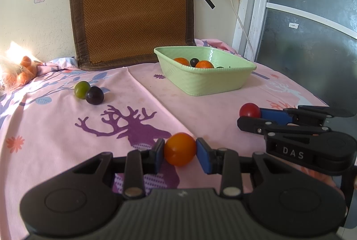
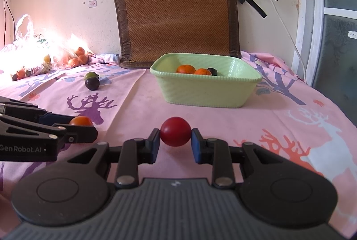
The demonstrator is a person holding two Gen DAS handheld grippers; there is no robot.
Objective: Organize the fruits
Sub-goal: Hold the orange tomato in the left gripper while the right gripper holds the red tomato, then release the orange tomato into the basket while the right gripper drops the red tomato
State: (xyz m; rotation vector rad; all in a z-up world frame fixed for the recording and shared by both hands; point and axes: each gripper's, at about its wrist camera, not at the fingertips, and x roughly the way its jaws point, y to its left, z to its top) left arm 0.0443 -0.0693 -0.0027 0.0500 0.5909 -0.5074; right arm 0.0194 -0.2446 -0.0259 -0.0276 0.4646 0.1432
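- Between the left gripper's (image 1: pixel 180 149) blue pads sits an orange fruit (image 1: pixel 179 148), pinched on both sides and, as far as I can judge, lifted just clear of the cloth (image 1: pixel 55 150).
- Right gripper (image 2: pixel 175 134) pinches a red fruit (image 2: pixel 175 134) the same way, pads pressing its flanks.
- Green basket (image 1: pixel 207 81) stands ahead of both, well apart, already holding two oranges (image 1: pixel 204 64) and a dark fruit (image 1: pixel 194 61).
- From the right gripper the basket lies almost straight ahead; from the left it lies ahead and to the right, so the right hand looks nearer and has the straighter run.
- Both fruits are round, so no long axis matters.
- Left on the cloth: a green fruit (image 1: pixel 81 89) touching a purple one (image 1: pixel 95 95), far left of the basket.
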